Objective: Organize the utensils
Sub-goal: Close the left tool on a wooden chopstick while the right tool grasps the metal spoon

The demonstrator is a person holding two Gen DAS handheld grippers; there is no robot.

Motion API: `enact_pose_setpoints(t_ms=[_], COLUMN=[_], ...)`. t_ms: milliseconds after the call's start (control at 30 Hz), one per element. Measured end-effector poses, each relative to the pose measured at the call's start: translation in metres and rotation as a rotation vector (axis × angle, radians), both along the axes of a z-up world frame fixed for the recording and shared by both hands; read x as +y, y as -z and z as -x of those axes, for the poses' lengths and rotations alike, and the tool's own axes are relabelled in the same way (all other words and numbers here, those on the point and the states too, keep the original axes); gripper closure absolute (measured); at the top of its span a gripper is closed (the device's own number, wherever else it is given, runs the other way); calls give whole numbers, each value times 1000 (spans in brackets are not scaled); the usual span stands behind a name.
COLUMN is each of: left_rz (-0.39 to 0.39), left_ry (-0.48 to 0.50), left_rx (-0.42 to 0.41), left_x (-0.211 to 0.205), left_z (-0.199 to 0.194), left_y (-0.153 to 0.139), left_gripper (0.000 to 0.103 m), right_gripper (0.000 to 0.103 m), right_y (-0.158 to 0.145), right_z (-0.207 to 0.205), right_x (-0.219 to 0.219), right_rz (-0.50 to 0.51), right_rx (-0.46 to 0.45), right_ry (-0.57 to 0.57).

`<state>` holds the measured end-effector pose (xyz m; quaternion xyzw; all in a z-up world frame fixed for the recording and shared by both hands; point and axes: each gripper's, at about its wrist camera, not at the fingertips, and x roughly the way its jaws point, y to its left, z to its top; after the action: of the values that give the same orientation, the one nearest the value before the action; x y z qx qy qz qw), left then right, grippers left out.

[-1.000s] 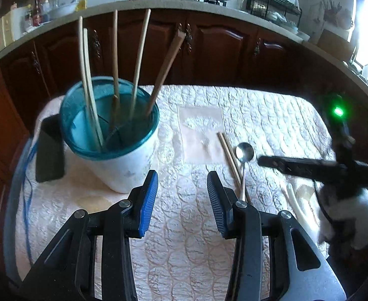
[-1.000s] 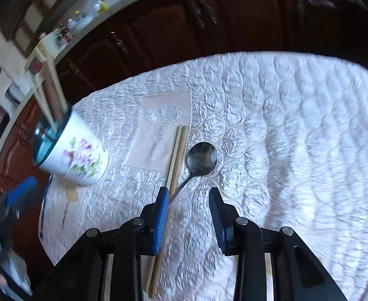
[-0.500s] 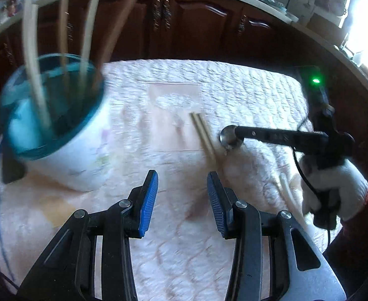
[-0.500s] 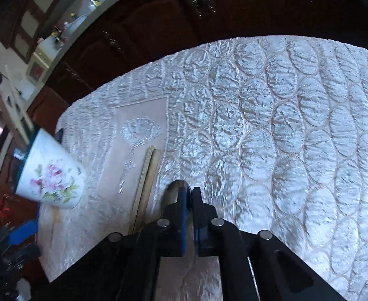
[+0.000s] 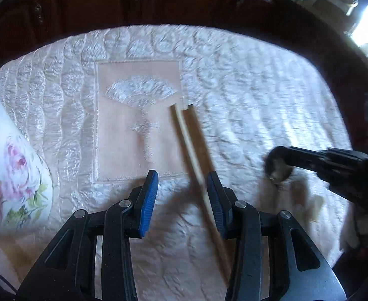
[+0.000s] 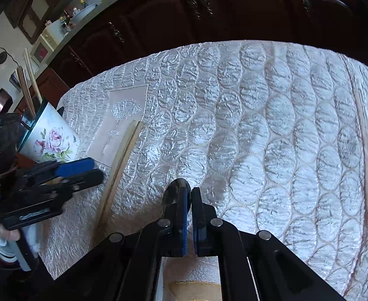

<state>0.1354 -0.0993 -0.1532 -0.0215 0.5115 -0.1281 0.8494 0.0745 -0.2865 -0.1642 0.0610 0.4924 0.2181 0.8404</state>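
Your right gripper (image 6: 189,195) is clamped on the spoon (image 6: 176,190), its bowl poking out above the quilted cloth (image 6: 271,125); your left gripper (image 5: 182,188) gapes wide over the chopsticks (image 5: 191,145) lying beside the floral cup (image 6: 51,140).

We lose the spoon (image 6: 177,195) handle behind the right gripper (image 6: 189,200) pads; floral cup (image 5: 10,175) cut by left edge — chopsticks (image 5: 196,160) motion-blurred.
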Motion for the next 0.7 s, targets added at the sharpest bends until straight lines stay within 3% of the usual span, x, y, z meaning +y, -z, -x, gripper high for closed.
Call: enact_pose_setpoints(t_ms=[200, 300, 333, 467, 600, 700], left_rz=[-19, 7, 11, 27, 11, -11], left_ry=[-27, -15, -13, 2, 0, -13], left_rx=[6, 11, 20, 45, 35, 21], left_x=[-7, -4, -2, 12, 12, 8], left_z=[-16, -11, -7, 13, 15, 7], left_y=[3, 2, 3, 4, 2, 2], left_gripper=[67, 93, 95, 96, 95, 80], right_gripper=[100, 100, 100, 100, 96, 94], right_y=[5, 10, 10, 12, 15, 18], right_z=[-7, -12, -11, -5, -10, -11], right_x=[9, 23, 27, 38, 39, 36], right_rz=[-22, -33, -35, -41, -38, -55], right_rx=[-2, 6, 9, 24, 29, 50], right_ry=[5, -1, -11, -68, -34, -27])
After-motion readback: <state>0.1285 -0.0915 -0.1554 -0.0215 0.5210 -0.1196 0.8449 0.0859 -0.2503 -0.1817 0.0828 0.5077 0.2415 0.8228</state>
